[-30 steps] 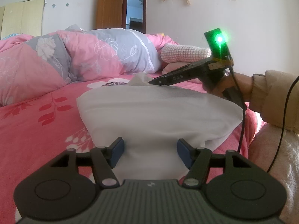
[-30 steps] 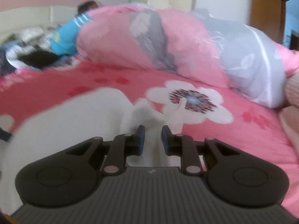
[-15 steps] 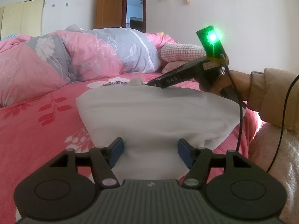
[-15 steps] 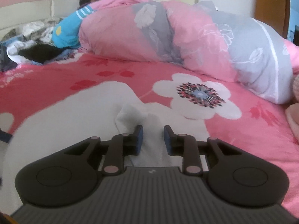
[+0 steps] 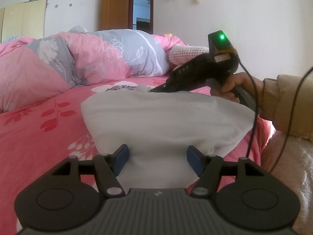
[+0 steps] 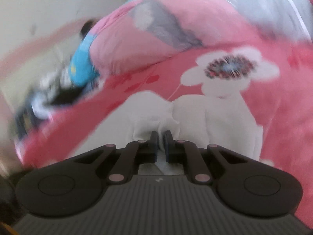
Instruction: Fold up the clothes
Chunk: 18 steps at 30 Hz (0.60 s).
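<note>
Garment far edge pinched by right tool — sheet bare leftward.

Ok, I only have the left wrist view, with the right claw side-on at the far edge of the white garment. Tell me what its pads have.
Observer: The right claw has just been closing. Its pads now pinch a bunched fold of the white garment.
Operator: Check beyond it before I pull.
Observer: A person in a blue top, blurred, appears to lie at the far end of the bed, beside the pink and grey quilt.
Operator: Describe the cloth ahead of the pads.
Observer: It puckers into a ridge running away from the pads, with a smooth lobe on each side.
</note>
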Motion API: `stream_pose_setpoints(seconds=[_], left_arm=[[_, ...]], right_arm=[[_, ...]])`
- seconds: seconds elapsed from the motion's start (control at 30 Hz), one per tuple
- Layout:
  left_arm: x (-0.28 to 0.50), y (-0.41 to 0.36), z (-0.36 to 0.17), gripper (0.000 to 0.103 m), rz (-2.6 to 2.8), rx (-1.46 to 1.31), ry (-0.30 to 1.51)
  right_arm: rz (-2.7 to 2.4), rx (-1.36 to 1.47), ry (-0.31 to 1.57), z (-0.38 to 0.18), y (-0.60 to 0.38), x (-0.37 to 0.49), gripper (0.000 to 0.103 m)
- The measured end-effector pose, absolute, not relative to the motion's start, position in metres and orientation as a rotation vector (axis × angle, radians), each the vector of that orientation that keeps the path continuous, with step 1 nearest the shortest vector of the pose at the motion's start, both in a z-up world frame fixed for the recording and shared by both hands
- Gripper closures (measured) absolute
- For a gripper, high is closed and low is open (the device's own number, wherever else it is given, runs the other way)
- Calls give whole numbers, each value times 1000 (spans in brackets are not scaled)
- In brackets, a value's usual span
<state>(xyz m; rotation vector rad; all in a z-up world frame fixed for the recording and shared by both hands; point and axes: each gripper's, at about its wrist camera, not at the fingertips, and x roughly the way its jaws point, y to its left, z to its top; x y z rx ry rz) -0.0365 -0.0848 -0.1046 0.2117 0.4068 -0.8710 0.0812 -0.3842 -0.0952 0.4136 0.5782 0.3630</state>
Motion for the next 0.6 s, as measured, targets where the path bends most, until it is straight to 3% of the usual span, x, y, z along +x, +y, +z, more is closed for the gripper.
stream_pose_setpoints(seconds=[0.33,0.6], left_arm=[[-1,-75,-49,38,-844,70,359],[97,-174,-35,40,-826,250,382]], right_arm=[[391,163,479,-84,-348,57,93],[387,5,420,-81,-333,37,91]])
